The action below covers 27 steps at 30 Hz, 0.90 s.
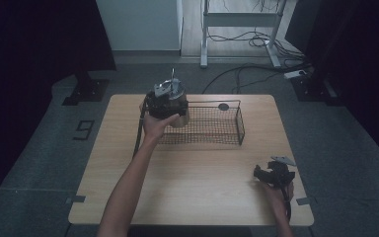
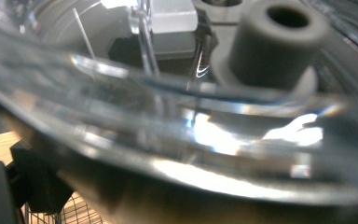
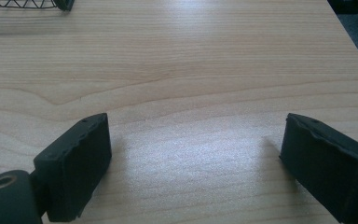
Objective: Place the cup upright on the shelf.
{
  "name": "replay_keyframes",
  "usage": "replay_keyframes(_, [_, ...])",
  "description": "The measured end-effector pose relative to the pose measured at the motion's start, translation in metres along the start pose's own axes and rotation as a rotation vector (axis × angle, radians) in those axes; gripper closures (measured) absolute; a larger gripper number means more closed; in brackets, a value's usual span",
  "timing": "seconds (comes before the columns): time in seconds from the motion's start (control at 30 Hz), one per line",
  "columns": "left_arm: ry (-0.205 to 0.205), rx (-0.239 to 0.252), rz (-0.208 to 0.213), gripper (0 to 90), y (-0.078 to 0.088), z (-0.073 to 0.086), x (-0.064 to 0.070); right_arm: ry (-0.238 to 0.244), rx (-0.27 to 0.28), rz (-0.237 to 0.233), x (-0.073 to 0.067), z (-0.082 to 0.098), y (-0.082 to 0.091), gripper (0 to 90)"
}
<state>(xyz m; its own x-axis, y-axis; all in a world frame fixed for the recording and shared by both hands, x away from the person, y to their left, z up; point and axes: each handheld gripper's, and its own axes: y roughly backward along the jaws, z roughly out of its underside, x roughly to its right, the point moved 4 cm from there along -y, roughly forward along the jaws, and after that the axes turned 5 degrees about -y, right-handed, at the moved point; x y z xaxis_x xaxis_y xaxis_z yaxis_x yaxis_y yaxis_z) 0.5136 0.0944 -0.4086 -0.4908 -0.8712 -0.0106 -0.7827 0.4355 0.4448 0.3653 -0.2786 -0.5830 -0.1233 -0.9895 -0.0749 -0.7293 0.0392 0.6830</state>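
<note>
Looks about halfway: left hand-held gripper [image 1: 170, 106] clamped on a clear plastic container [image 1: 177, 117], held up over the left end of the wire basket [image 1: 227, 129], not set down yet. Up close in the left gripper view, just the see-through rim [image 2: 177, 116] and a grey hub [image 2: 275, 44] inside. Still to do: lowering it into the basket and letting go. Right hand-held gripper [image 3: 193, 163] parked low near the desk [image 1: 187, 182] front right corner, jaws wide apart, nothing in them. Plenty of bare desk in front; basket walls the only edges to mind.
</note>
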Motion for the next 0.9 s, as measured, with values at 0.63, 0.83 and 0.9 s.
replay_keyframes(0.63, [-0.018, -0.062, -0.058, 3.9, -0.034, 0.027, -0.003, 0.0, 0.0, 0.0, 0.0, 0.0, 0.0, 8.3])
replay_keyframes(0.83, [-0.014, -0.09, -0.069, 3.9, -0.043, 0.039, -0.003, 0.0, 0.0, 0.0, 0.0, 0.0, 0.0, 8.4])
replay_keyframes(0.9, [-0.001, -0.096, -0.074, 3.9, -0.045, 0.043, -0.004, 0.001, 0.0, 0.0, 0.0, 0.0, 0.0, 8.4])
